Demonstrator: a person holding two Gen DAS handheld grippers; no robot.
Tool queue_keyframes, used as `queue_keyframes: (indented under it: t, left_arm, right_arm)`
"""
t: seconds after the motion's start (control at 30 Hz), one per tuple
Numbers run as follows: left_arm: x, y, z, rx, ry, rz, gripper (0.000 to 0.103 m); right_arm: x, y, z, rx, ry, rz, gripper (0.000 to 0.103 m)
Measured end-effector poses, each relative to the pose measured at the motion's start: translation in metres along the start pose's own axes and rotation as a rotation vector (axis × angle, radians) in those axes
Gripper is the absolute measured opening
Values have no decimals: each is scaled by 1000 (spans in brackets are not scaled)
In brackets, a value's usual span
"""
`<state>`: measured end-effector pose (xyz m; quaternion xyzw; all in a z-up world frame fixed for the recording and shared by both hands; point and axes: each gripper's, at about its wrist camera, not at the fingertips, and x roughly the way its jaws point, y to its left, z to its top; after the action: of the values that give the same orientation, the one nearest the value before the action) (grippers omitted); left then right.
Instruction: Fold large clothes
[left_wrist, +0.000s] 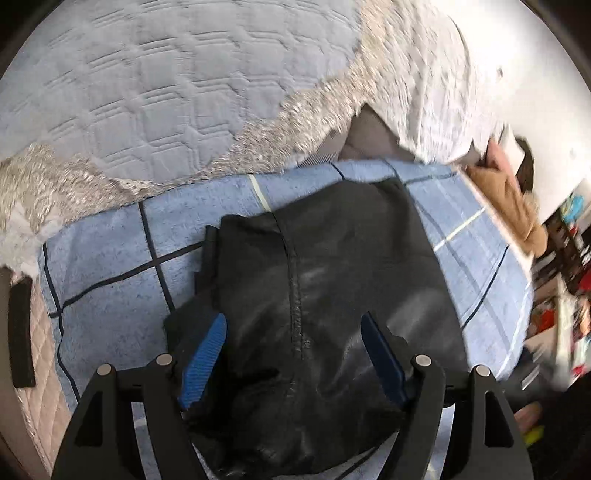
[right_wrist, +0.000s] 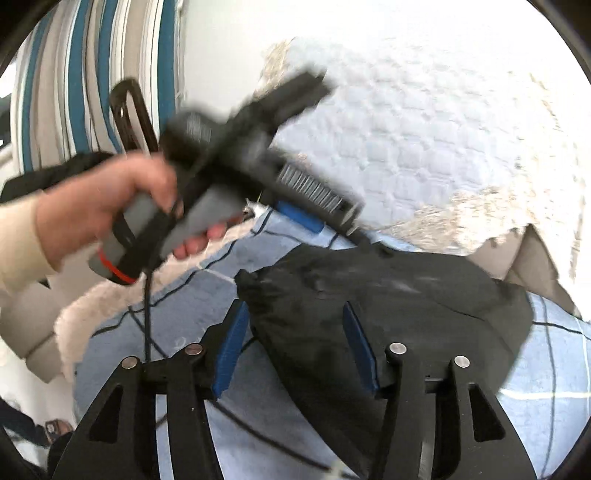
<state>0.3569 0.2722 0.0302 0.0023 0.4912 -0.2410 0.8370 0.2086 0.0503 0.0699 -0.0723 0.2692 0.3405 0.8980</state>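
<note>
The left gripper (right_wrist: 332, 225) in the right wrist view is smeared by motion blur. The black garment (left_wrist: 332, 295) runs past the 6 o'clock edge; clutter (left_wrist: 565, 258) at 3 o'clock is unreadable.

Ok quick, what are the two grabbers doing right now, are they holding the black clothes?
Left gripper: open, holding nothing, above the black garment.
Right gripper: open, holding nothing; the garment's edge lies between its fingers, unpinched.
</note>
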Motion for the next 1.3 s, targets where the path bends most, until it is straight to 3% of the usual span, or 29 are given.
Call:
queue_keyframes:
  t: [0.1,0.17,0.23,0.33,0.37,0.53,0.63,0.7,0.77,0.87,0.93,1.03,1.07,1.2,1.3]
  left_arm:
    - [23,-9,-10,21,48,39,77]
    - [41,-11,-20,31,99,114,77]
    - [52,-13,-30,54,110,159,77]
    - [53,-9,-40,30,98,150,79]
    - [53,-6,-41,19,101,138,79]
    - [14,13,-35,-78,5,84,84]
    - [1,35,-30,-130,-28,112,102]
    - [15,52,-31,-186,50,83,102]
    - [32,60,-38,-236,109,20,102]
    - [51,61,-44,-258,149,-11,102]
    - [64,62,-48,-275,179,-50,102]
    - [76,60,-51,-274,208,-60,102]
    - [77,58,-50,-271,212,-68,102]
    - [75,47,-53,-225,213,-25,90]
    - [66,47,-62,-259,178,-13,81]
  right_arm:
    - [-23,-44,-10,137,5,-101,63]
    - [-25,-65,-19,181,19,-178,65]
    - [-6,-87,-31,231,101,-223,65]
    - [29,-108,-52,305,232,-158,65]
    - [34,-111,-57,308,242,-175,69]
    - [14,-129,-54,381,193,-147,73]
    - [-7,-154,-55,490,129,-153,78]
    - [-10,-174,-59,596,116,-130,78]
    - [2,-192,-66,668,158,-123,78]
    - [26,-206,-75,732,218,-30,78]
    - [38,-214,-79,799,206,22,79]
    - [58,-226,-84,897,228,107,92]
    - [62,-227,-84,908,243,105,98]
    - [85,-224,-74,911,285,135,98]
    - [96,-204,-53,760,292,137,96]
